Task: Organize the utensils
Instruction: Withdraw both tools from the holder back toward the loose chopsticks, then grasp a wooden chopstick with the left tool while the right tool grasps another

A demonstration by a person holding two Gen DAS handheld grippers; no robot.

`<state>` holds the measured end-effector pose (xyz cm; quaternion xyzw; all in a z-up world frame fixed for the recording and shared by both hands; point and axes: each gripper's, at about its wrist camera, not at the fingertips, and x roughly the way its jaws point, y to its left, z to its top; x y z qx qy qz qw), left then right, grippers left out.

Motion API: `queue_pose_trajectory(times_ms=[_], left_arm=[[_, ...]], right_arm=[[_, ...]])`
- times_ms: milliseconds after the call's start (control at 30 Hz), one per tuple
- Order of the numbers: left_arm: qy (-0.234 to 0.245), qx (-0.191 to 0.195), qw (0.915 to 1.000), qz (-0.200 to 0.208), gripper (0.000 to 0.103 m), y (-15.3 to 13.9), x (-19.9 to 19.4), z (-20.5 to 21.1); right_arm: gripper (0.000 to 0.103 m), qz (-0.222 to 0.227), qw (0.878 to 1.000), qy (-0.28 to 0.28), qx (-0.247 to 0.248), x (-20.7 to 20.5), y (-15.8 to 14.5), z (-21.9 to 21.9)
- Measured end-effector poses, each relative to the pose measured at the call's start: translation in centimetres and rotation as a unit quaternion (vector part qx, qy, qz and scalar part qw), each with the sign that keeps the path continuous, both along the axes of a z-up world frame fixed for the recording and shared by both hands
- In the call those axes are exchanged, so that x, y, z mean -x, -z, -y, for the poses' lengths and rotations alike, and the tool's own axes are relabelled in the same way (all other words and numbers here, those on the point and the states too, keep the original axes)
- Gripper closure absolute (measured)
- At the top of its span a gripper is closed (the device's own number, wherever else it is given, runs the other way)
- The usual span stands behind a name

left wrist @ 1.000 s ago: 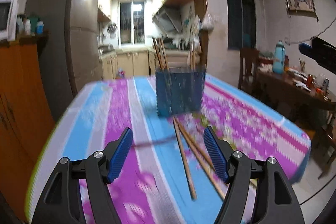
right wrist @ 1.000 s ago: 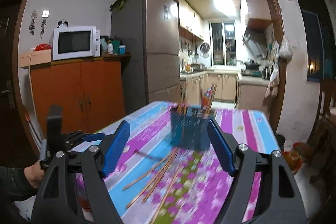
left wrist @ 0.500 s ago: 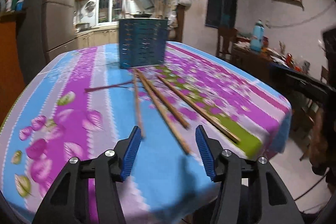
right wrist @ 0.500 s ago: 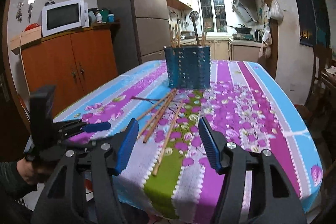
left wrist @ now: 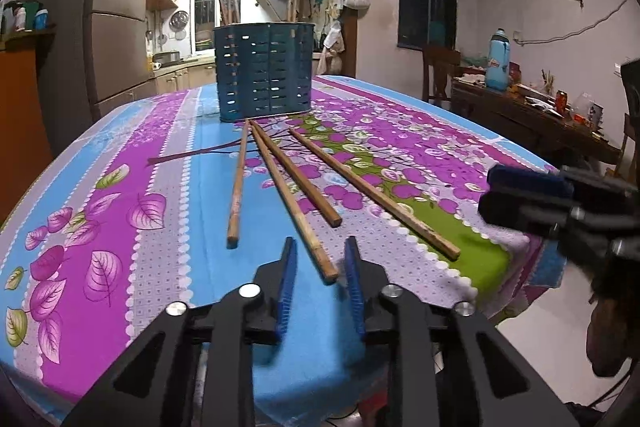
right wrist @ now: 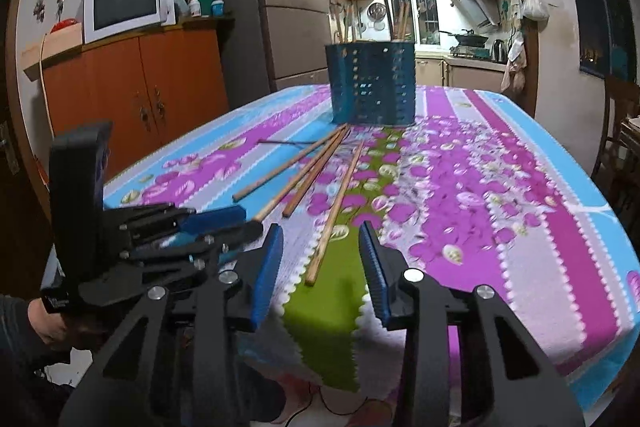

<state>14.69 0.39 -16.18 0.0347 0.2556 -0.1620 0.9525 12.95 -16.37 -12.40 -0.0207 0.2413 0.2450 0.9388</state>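
Four chopsticks point(left wrist: 288, 183) lie fanned mid-frame on the surface point(left wrist: 120, 187), below the holder point(left wrist: 264, 71). Light, stiff, thin wood, prone to rolling; grip near the lower ends. Left tongs point(left wrist: 318, 267) and right tongs point(right wrist: 320, 259) have been closing, not yet pinching, each straddling a tip.

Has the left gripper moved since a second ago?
Yes. The left gripper came down toward the table, away from the holder, jaws closing around a chopstick.
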Motion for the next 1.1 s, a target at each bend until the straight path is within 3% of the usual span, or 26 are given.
queue_pose_trajectory(times_ms=[567,700,1100], left_arm=[[-0.012,-0.006,0.9998,0.013,0.086,0.3,0.1,0.0],[-0.014,-0.003,0.9998,0.013,0.090,0.2,0.1,-0.2],[-0.017,0.006,0.9998,0.010,0.091,0.1,0.2,-0.6]], right_arm=[[0.074,-0.002,1.000,-0.019,0.000,-1.5,0.3,-2.5],[0.083,-0.005,1.000,-0.026,0.003,-2.2,0.2,-3.3],[0.087,-0.071,0.997,-0.026,-0.005,-6.0,1.1,-5.2]])
